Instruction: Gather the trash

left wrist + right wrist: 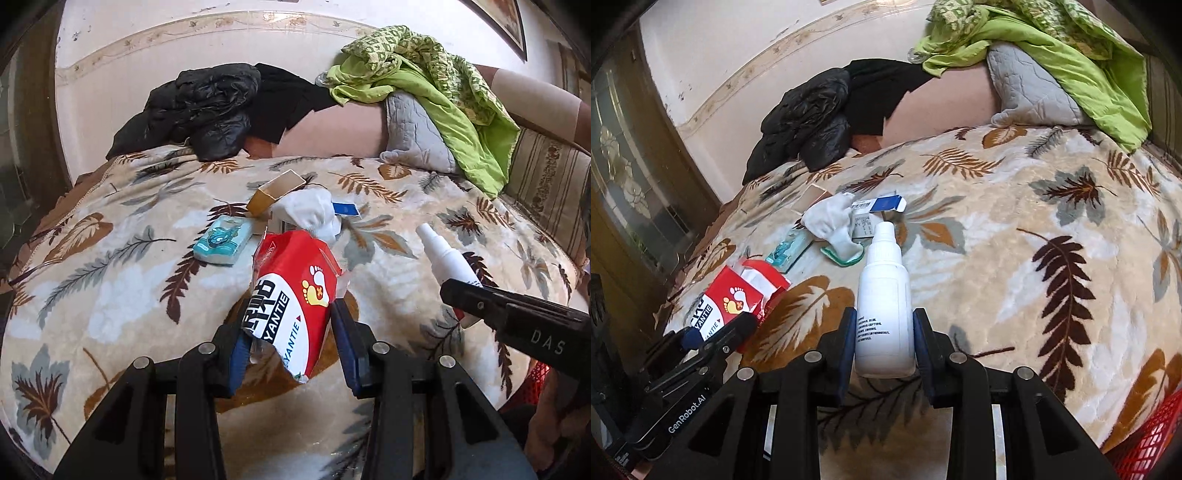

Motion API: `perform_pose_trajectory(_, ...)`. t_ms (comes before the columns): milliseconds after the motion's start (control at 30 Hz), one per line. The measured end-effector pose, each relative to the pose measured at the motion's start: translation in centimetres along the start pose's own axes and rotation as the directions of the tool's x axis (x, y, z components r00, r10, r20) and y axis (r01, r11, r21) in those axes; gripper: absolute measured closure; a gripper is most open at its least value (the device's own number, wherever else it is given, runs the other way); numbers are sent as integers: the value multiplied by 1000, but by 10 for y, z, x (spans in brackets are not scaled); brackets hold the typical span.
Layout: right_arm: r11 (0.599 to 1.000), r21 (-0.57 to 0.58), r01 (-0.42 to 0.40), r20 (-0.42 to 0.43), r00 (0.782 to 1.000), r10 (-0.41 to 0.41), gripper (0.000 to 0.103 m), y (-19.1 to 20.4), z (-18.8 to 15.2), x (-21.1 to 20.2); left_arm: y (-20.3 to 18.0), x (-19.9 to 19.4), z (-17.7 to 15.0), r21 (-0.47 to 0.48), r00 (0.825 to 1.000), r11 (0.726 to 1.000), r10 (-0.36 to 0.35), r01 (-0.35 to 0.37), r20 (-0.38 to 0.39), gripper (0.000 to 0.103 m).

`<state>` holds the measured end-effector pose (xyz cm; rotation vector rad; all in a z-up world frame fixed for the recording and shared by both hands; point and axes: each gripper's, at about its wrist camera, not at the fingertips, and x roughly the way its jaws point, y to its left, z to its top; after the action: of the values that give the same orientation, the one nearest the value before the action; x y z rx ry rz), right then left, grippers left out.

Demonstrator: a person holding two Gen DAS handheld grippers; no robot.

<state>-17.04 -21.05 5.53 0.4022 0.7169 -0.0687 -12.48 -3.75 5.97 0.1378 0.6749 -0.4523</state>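
Fingers, left gripper (291, 332): I had them pinching the red box (295, 291) by its lower half, blue pads on both flat sides, box clear of the blanket (110, 295). Its top end was torn open, with white inner wrap showing in the right view.
Risk: thin card, already ripped. Too hard a squeeze could have crushed it, too soft and it could have slid out. The open end pointed away from me; tipped down, contents might have spilled.

Fingers, right gripper (884, 343): I had them closed on the white bottle (882, 291), gripping near its base, cap pointing forward, lifted off the bed.
Risk: smooth round plastic held low. The long free end could have pivoted between the pads or slipped on a quick swing.

Both grippers: near each other, the right one's arm crossing the left view. I judged a clash likely if both swung toward one bin together.

Red mesh basket (1148, 439): lower right corner, possibly the bin, though I could not tell.

Left on blanket, well ahead of both grippers: white cloth (831, 218), teal packet (221, 245), gold box (275, 192), blue-and-white carton (882, 205), green-edged item (846, 258). All clustered and partly overlapping, so a later grab could have dragged a neighbour.

Not trash, by my judgement: black jacket (199, 110), green cloth (436, 96), grey pillow (417, 136).
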Motion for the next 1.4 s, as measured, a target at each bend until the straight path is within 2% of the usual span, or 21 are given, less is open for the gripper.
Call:
perform_pose_trajectory(600,1000,-7,16,-1,1000,-16,71,0,-1,-1,-8,0,-3,42,999,998,36,-36,0,62)
perform_pose_trajectory(1400,1000,-3,16,-3,1000,-16,71,0,0,-2,-9,2,-2,46,999,998,33,-33,-5,62)
